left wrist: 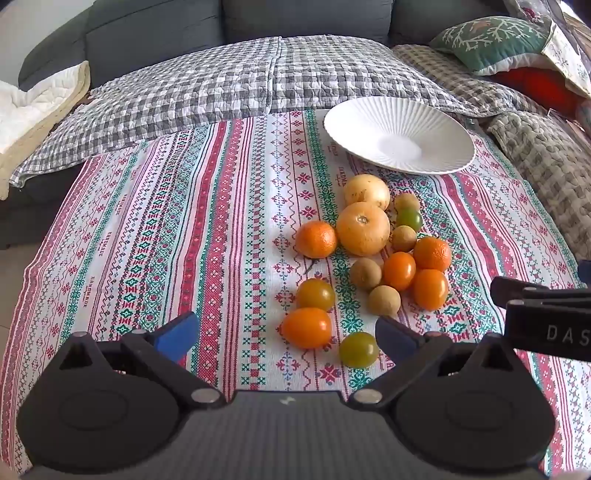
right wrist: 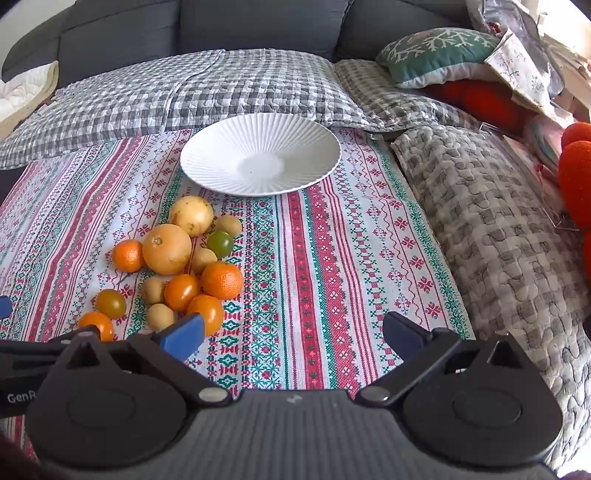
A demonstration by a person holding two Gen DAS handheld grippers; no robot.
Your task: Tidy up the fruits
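Left gripper (left wrist: 286,334) and right gripper (right wrist: 291,332), both released, empty: fruits (left wrist: 364,229) mid-cloth, round, light, bruisable; grip across widest girth.

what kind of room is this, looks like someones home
Most likely a home living room: a dark grey sofa with a grey checked quilt and a green embroidered cushion stands behind a table under a striped patterned cloth with fruit and a white ribbed plate.
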